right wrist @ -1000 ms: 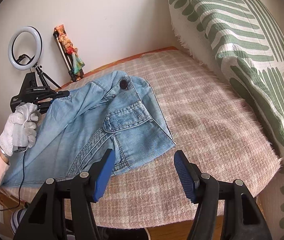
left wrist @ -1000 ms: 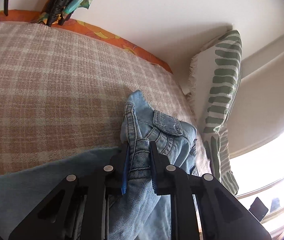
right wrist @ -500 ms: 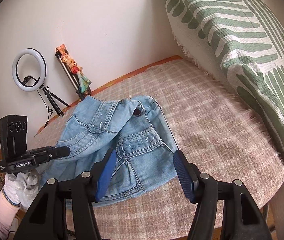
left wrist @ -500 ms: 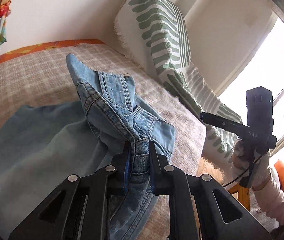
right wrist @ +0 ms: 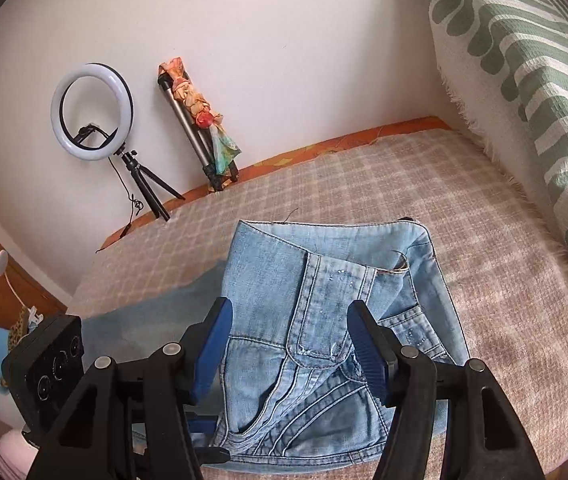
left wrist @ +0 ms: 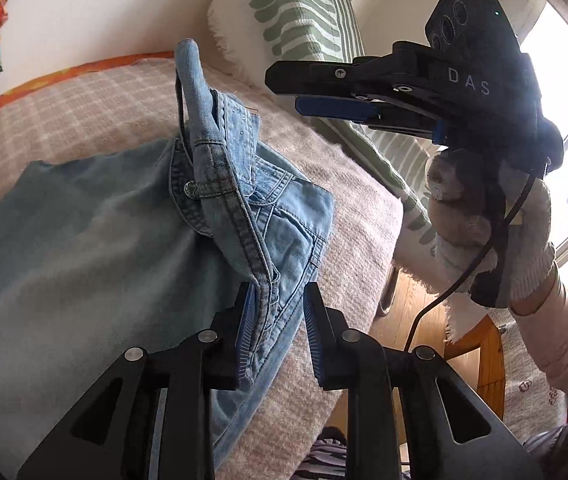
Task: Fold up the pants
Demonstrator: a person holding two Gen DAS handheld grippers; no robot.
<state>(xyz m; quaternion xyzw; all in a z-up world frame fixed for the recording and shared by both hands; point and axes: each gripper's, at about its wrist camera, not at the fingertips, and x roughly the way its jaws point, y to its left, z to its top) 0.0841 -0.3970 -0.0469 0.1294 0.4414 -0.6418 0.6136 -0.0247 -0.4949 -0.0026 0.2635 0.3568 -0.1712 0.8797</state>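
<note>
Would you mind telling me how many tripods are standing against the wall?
2: the ring-light tripod on the left, and a folded grey tripod leaning just right of it, draped with a colourful scarf. Others may be hidden out of view.

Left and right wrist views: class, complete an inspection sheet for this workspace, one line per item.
Surface: pink-beige checked blanket, flat.
Job's things: light blue denim jeans on the blanket, waist end bunched and folded over.
Clutter: nothing seen.
Grippers: left gripper open, fingers either side of a jeans seam; right gripper open above the waistband.
Cables: black cable hanging from the right gripper's handle; thin lead under the ring light.
Surroundings: white ring light on a tripod, folded tripod wrapped in a colourful scarf, green-and-white patterned cushion, bright window.
</note>
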